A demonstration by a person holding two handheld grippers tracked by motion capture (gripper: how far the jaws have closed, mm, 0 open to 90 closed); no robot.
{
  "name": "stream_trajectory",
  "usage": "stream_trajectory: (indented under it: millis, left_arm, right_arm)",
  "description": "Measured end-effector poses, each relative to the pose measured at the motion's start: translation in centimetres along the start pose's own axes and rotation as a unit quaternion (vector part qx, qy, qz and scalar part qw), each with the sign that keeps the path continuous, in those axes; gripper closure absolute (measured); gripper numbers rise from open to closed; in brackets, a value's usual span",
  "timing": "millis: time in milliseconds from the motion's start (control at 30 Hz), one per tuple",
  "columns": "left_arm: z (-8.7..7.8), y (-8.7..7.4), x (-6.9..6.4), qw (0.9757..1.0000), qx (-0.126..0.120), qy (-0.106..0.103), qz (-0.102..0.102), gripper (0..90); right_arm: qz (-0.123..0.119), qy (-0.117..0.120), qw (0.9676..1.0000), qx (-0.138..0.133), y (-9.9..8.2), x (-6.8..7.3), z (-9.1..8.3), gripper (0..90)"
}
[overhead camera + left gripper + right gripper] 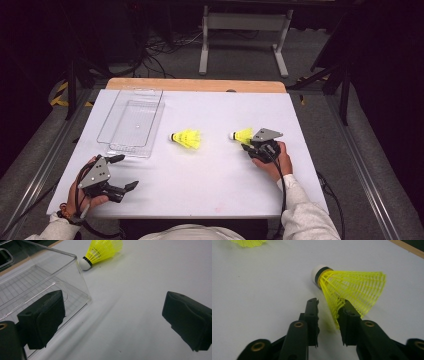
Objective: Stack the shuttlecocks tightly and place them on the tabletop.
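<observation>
Two yellow shuttlecocks with white cork heads lie on the white table [210, 185]. The right shuttlecock [243, 135] [354, 285] lies on its side, cork pointing left. My right gripper [247, 145] [329, 303] is at its skirt, jaws narrowed, with the skirt's near rim between them. The right jaw touches the mesh and the left jaw stands a little apart from it. The middle shuttlecock [187, 138] [102, 251] lies free beside a clear plastic bin [131, 122] [37, 272]. My left gripper [127, 171] [112, 305] rests open near the bin's front corner, holding nothing.
The bin stands at the table's back left with nothing in it. A wooden strip [195, 85] runs along the far edge. The middle shuttlecock's skirt [248, 242] peeks in at the top left of the right gripper view. Cables and a stand's legs lie on the floor beyond.
</observation>
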State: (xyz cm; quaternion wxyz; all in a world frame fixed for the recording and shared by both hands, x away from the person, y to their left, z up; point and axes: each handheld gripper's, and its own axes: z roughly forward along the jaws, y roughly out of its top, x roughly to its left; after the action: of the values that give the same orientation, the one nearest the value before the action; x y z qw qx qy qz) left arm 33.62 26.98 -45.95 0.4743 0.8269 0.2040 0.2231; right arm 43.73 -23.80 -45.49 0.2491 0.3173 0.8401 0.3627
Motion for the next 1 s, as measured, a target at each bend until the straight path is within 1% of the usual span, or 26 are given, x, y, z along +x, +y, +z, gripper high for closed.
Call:
stream_trajectory:
  millis: [133,200,467,567,800,1000]
  left_arm:
    - [0.0,0.0,0.0,1.0,0.001,-0.001,0.001,5.7]
    - [0.0,0.0,0.0,1.0,0.001,0.0,0.002,5.7]
    - [0.0,0.0,0.0,1.0,0.001,0.0,0.002,5.7]
    - [0.0,0.0,0.0,1.0,0.001,0.001,0.003,5.7]
    - [-0.1,0.0,0.0,1.0,-0.001,0.001,0.001,5.8]
    - [-0.1,0.0,0.0,1.0,-0.001,0.002,0.002,5.8]
  right_arm:
    - [-0.001,-0.005,1.0,-0.006,0.0,0.0,-0.2,86.7]
    - [0.0,-0.007,1.0,-0.006,0.0,0.0,-0.3,89.2]
    - [-0.004,-0.007,0.9999,-0.009,0.0,0.1,-0.4,90.0]
    - [-0.006,-0.011,0.9999,-0.011,0.0,0.1,-0.5,90.0]
    - [-0.003,-0.018,0.9994,-0.03,0.1,0.1,-1.2,90.0]
    - [-0.001,-0.021,0.999,-0.039,0.1,0.1,-1.8,90.0]
